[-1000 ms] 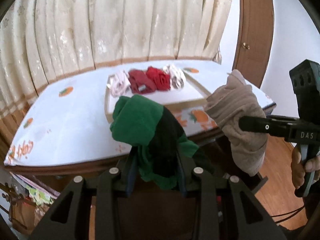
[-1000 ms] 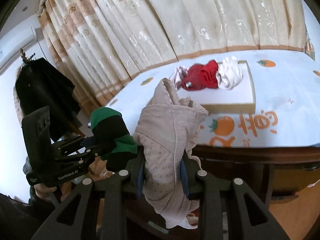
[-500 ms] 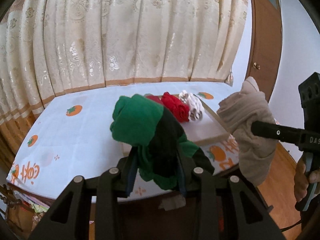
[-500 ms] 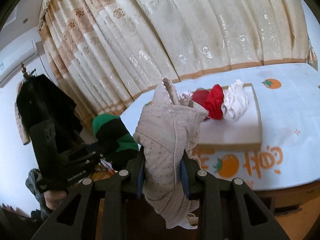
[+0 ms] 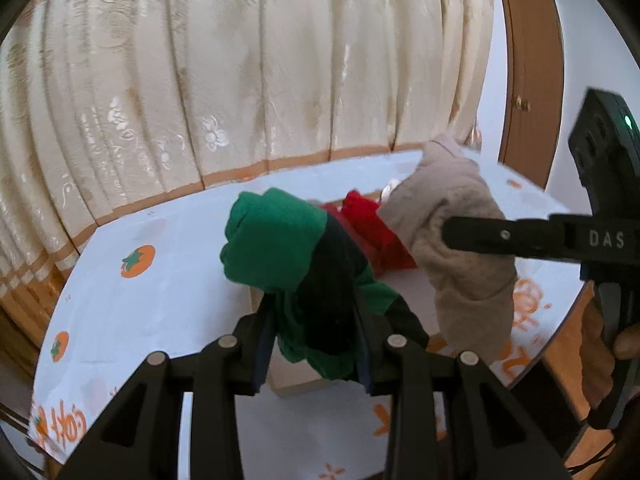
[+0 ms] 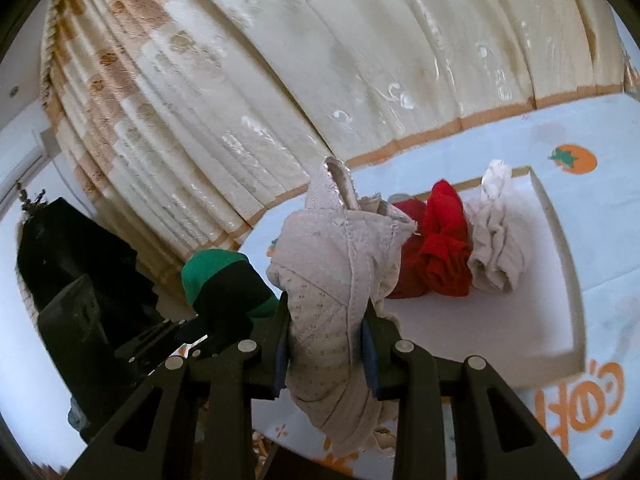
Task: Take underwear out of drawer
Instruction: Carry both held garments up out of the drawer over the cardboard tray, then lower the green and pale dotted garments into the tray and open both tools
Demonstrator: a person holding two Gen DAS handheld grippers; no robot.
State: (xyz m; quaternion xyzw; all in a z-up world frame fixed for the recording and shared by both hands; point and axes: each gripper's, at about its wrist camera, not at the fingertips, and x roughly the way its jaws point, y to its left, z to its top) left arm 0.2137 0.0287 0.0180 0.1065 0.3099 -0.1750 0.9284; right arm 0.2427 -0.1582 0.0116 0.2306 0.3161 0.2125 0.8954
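1. Here, the green-and-black underwear (image 5: 288,256) sat clamped in the left gripper (image 5: 312,344), and the beige underwear (image 6: 340,280) hung pinched in the right gripper (image 6: 326,344); both pieces were held above the tabletop (image 5: 152,304).
2. The shallow white tray (image 6: 560,264) on the tabletop held red underwear (image 6: 440,248) beside a whitish rolled piece (image 6: 496,240), bunched at its far end.
3. Only the left view showed the wooden door (image 5: 528,60) and the fingers (image 5: 628,344) on the right gripper's handle; only the right view showed dark clothing (image 6: 68,256) hanging at left.
4. Both grippers pointed downward toward the tray, side by side.
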